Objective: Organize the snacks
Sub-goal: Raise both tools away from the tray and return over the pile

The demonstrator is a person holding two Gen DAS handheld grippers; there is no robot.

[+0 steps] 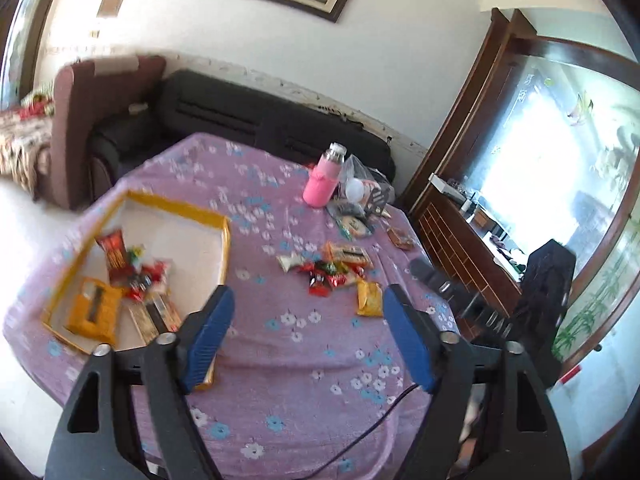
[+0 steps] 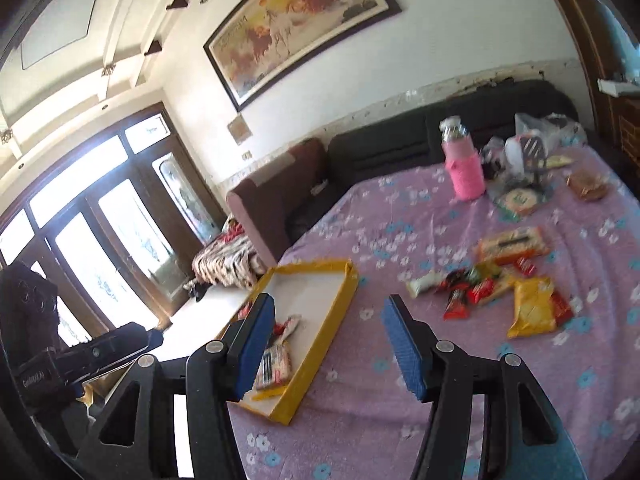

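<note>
Snacks (image 1: 332,272) lie heaped mid-table, right of the yellow-rimmed tray (image 1: 226,248), as left gripper (image 1: 308,336) and right gripper (image 2: 328,340) hover wide open, empty; slick overlapping wrappers could slip or come up doubled.

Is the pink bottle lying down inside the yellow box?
No, the pink bottle stands upright on the purple cloth, far from the yellow box.
</note>
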